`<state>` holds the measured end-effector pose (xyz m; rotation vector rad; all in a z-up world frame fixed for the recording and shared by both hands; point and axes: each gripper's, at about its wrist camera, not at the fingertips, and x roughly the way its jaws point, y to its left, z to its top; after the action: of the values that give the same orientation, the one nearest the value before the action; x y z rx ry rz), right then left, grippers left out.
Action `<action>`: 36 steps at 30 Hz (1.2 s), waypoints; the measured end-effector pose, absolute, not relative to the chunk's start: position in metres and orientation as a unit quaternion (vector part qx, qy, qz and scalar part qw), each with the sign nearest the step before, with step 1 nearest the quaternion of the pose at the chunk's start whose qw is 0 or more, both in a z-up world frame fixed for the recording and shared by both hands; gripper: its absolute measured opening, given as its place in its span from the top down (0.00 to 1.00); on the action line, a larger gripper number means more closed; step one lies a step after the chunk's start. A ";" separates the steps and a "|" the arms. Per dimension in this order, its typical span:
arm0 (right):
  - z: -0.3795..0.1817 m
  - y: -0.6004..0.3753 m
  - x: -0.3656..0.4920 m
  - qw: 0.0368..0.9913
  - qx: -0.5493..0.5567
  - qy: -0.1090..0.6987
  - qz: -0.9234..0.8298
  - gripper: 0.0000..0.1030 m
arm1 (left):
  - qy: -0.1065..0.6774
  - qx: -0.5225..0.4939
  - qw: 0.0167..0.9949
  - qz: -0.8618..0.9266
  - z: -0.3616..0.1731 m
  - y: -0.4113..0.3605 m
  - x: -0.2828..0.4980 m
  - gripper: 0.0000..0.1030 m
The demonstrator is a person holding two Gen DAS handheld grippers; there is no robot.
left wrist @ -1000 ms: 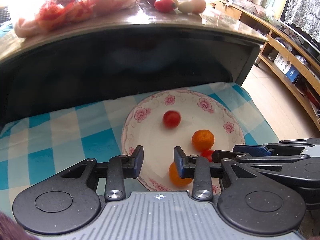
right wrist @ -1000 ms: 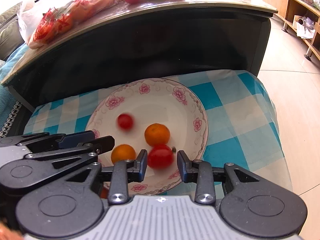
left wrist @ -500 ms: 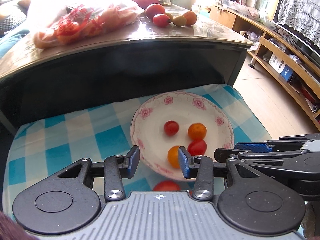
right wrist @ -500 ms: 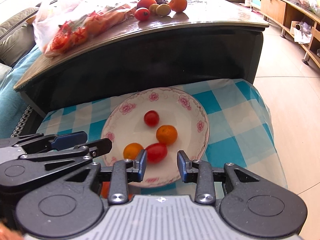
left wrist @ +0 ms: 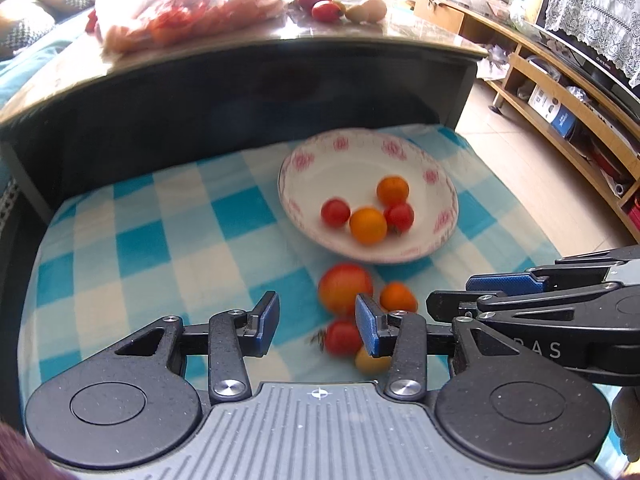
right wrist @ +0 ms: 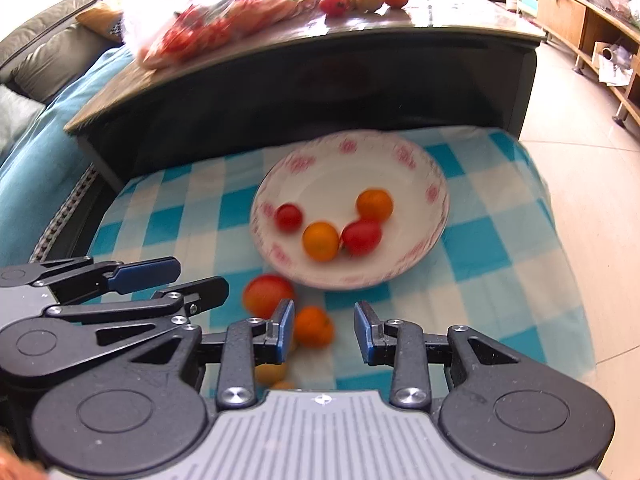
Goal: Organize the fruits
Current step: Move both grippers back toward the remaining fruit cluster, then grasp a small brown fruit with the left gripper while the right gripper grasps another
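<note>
a dark coffee table (left wrist: 280, 92) with a glossy top stands behind a blue-and-white checked cloth (left wrist: 168, 232). a floral plate (left wrist: 436, 172) sits toward the cloth's far right corner, holding two red tomatoes and two oranges. just off the plate's near rim, loose on the cloth, lie a large tomato (left wrist: 345, 288), a small orange (left wrist: 397, 297), a small red tomato (left wrist: 341, 337) and a yellow fruit (left wrist: 370, 362). only the left view shows that small red tomato; the right view hides it. left gripper (left wrist: 317, 322) and right gripper (right wrist: 325, 330) hover over the near edge, jaws parted, pinching nothing. more fruit and a plastic bag (right wrist: 224, 20) rest on the table top.
</note>
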<state>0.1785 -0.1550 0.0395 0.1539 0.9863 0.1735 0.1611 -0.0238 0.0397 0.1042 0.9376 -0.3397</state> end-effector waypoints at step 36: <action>-0.015 -0.124 0.166 0.842 0.044 0.525 0.116 0.73 | 0.492 0.002 0.857 -0.152 0.015 0.002 0.154 0.45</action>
<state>0.1661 -0.1244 -0.0153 0.0924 1.1101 0.2447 0.1538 0.0021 0.0151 0.0043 1.0337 -0.3200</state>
